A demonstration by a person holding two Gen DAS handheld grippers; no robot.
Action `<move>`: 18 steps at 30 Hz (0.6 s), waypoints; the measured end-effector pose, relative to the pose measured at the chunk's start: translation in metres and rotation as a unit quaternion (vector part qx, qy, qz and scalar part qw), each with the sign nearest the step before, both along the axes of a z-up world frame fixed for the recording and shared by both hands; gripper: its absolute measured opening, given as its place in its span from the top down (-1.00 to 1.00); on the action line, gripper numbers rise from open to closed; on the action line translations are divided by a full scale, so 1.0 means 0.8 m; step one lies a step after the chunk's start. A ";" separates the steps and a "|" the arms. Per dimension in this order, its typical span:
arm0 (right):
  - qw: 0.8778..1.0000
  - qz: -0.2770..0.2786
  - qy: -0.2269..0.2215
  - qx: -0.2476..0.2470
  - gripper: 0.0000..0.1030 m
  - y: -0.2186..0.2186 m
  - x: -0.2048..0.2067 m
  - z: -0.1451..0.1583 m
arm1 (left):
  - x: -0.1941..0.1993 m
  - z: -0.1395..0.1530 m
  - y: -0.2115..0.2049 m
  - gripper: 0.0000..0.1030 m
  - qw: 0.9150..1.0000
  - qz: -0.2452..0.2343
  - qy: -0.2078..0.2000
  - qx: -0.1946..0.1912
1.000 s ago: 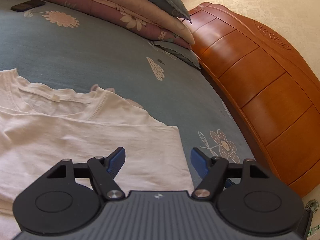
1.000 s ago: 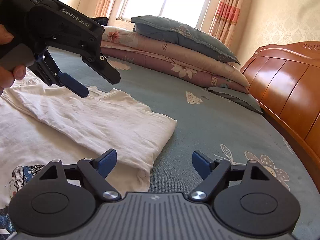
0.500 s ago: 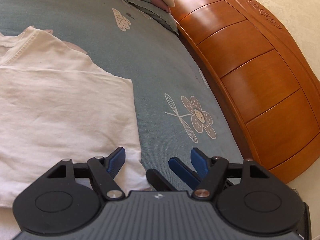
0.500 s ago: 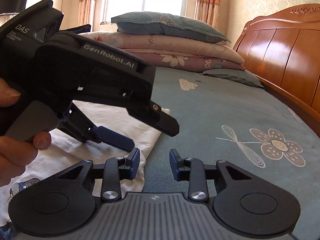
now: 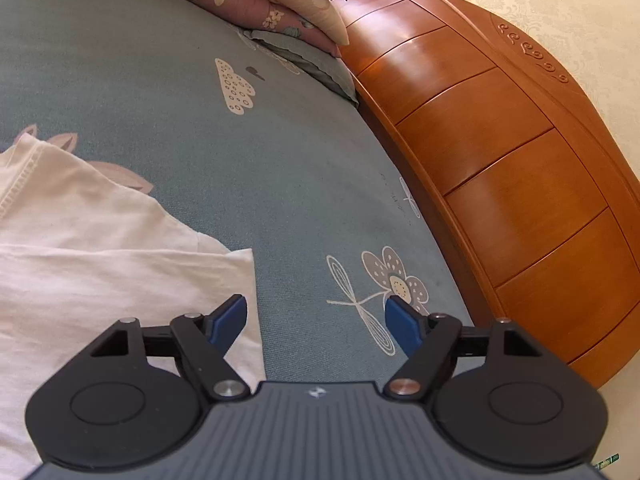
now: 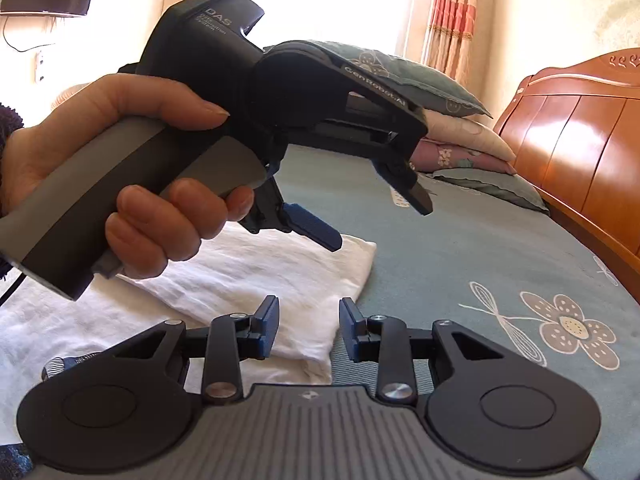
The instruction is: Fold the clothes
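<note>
A white T-shirt [image 5: 100, 272] lies on the blue-green bed sheet [image 5: 280, 160], folded into a long band with its corner near my left gripper [image 5: 316, 316]. That gripper is open and empty, its left finger over the shirt's edge. In the right wrist view the folded shirt [image 6: 260, 280] runs from the left to a corner at centre. A hand [image 6: 160, 200] holds the left gripper [image 6: 372, 216] above that corner, jaws apart. My right gripper [image 6: 308, 328] sits low at the shirt's near edge, its jaws narrowed with nothing between them.
A curved wooden headboard [image 5: 500, 160] borders the bed on the right. Stacked pillows [image 6: 460, 136] lie at the far end by a bright window with striped curtains [image 6: 452, 8]. Bare flowered sheet [image 6: 520, 280] stretches to the right of the shirt.
The left gripper has lifted and tilted up off the shirt's corner, staying open. The right gripper's jaws narrowed from wide open a second ago, and it has moved closer to the shirt's edge.
</note>
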State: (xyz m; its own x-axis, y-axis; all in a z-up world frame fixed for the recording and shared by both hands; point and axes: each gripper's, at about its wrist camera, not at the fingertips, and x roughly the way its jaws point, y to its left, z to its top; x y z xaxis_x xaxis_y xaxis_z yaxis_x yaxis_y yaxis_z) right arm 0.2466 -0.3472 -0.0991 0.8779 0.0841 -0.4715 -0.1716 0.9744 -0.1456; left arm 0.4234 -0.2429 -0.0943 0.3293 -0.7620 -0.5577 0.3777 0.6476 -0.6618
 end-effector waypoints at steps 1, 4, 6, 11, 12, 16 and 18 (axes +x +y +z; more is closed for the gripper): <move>1.000 0.000 0.012 0.000 0.28 0.001 0.004 -0.003 | 0.004 0.002 -0.001 -0.53 1.000 0.001 -0.001 0.002; 0.999 0.000 0.044 0.001 0.28 0.004 0.013 -0.009 | 0.017 -0.001 -0.005 -0.53 1.000 0.012 -0.001 0.013; 0.999 -0.002 0.051 0.013 0.27 -0.001 0.016 -0.006 | 0.027 -0.008 -0.009 -0.53 0.999 0.023 0.003 0.023; 0.998 -0.006 0.055 0.026 0.27 -0.004 0.016 -0.006 | 0.055 -0.007 -0.025 -0.53 0.998 0.041 0.000 0.055; 0.998 -0.005 0.055 0.024 0.27 -0.004 0.018 -0.006 | 0.059 -0.004 -0.028 -0.53 0.998 0.040 0.000 0.058; 0.998 -0.005 0.056 0.028 0.26 -0.006 0.018 -0.008 | 0.045 0.016 -0.030 -0.53 0.999 0.021 -0.020 0.033; 0.998 -0.005 0.055 0.029 0.26 -0.006 0.017 -0.008 | 0.038 0.016 -0.033 -0.54 1.000 0.007 -0.012 0.028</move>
State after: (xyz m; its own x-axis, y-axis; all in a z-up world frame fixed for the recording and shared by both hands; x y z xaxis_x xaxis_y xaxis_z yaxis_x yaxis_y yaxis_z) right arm 0.2598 -0.3518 -0.1057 0.8216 0.1051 -0.5603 -0.1736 0.9823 -0.0703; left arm 0.4535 -0.2694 -0.0811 0.3544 -0.7249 -0.5907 0.3838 0.6888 -0.6150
